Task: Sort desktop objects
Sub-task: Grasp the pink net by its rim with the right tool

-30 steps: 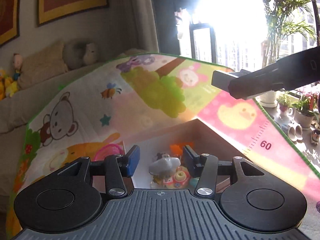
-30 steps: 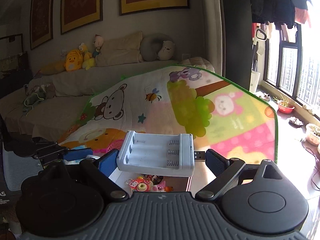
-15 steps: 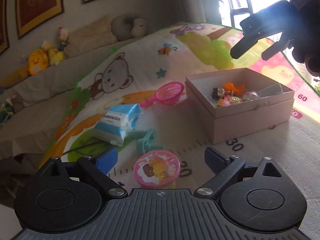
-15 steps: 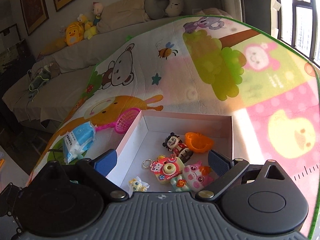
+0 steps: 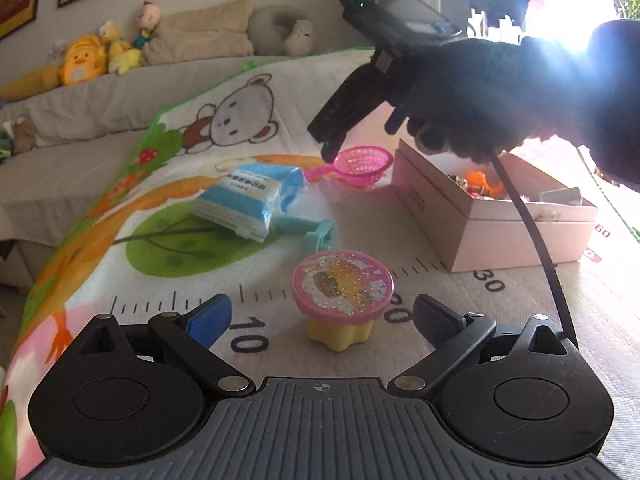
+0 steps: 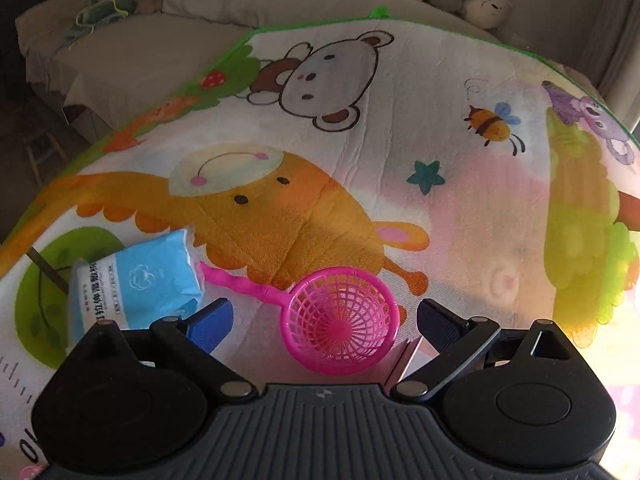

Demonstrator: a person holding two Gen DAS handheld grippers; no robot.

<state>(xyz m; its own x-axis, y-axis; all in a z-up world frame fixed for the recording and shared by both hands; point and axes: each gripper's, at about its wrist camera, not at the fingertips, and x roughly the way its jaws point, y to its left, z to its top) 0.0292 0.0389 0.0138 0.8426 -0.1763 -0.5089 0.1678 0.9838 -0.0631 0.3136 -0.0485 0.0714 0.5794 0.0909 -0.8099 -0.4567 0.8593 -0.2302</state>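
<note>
My left gripper point(image 5: 322, 315) hangs low over the play mat, its jaws opening wide. A yellow cup with a pink glitter lid point(image 5: 342, 300) stands between the fingers, untouched. My right gripper point(image 6: 326, 316) is open and points down at a pink plastic strainer point(image 6: 340, 320), which lies between its fingers without contact. In the left wrist view the right gripper point(image 5: 344, 120), held by a dark gloved hand point(image 5: 500, 96), hovers above the strainer point(image 5: 362, 164). The pink box point(image 5: 480, 220) with small toys stands at the right.
A blue tissue pack point(image 5: 248, 200) lies left of the strainer, also in the right wrist view as the tissue pack point(image 6: 136, 284). A teal clip point(image 5: 308, 232) lies by it. A cable point(image 5: 536, 240) hangs from the gloved hand. A sofa with plush toys point(image 5: 80, 60) is behind.
The left gripper swung from over the box to the pink-lidded cup and its jaws widened. The right gripper no longer holds the white battery holder and moved from the box to the strainer.
</note>
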